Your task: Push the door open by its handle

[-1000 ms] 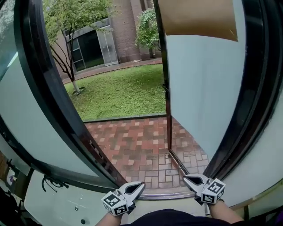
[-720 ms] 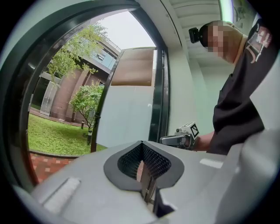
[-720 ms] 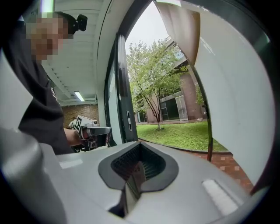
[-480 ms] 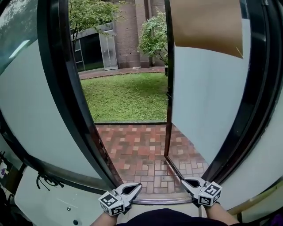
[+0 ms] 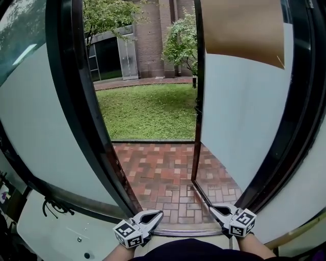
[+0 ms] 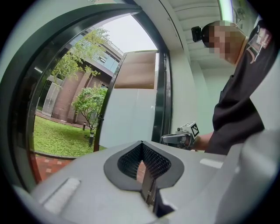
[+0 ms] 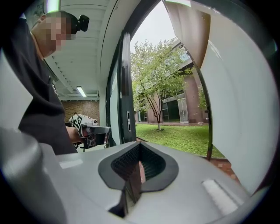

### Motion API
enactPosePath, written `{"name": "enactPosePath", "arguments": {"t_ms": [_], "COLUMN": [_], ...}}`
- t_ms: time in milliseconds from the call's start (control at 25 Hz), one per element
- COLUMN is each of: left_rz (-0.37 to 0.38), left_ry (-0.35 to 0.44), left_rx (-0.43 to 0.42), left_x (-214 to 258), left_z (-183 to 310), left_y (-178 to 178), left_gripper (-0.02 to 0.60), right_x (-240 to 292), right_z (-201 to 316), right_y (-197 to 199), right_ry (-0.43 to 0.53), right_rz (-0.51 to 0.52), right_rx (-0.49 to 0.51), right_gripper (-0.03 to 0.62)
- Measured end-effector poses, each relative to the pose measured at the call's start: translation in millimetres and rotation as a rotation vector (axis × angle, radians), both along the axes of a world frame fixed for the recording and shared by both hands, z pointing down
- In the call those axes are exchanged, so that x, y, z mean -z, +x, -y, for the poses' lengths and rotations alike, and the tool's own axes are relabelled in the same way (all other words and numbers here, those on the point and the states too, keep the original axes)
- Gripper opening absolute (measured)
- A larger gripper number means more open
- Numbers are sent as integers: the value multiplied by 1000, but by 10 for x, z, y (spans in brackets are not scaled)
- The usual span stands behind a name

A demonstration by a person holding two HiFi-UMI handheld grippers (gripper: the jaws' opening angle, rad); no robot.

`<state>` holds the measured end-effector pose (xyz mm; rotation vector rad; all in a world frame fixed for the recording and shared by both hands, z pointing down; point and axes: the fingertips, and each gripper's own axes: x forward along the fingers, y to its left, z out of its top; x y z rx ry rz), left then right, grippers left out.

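Left tongs [image 5: 155, 218] and right tongs [image 5: 216, 209] clenched empty, bottom of frame; we find door [image 5: 239, 112] still wide open, so pushing looks finished.

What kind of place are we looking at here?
Probably a building's doorway onto a courtyard: an open door, red brick paving outside, then a lawn with trees and a brick building beyond.

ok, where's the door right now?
Head view, right side: the door stands swung outward over the brick paving, just beyond the right gripper.
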<state>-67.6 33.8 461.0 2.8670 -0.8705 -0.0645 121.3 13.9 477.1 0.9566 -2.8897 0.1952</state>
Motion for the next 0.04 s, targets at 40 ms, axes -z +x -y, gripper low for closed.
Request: {"name": "enactPosePath", "arguments": {"t_ms": [40], "left_rz": [-1], "left_ry": [-1], "left_rx": [1], "left_x": [-4], "left_z": [21], "left_y": [2], "left_gripper": [-1], "right_x": [-5], "right_z": [23], "right_y": [3], "right_ry": [2], "right_rz": [-1], "right_rx": [4], "right_gripper": [0]}}
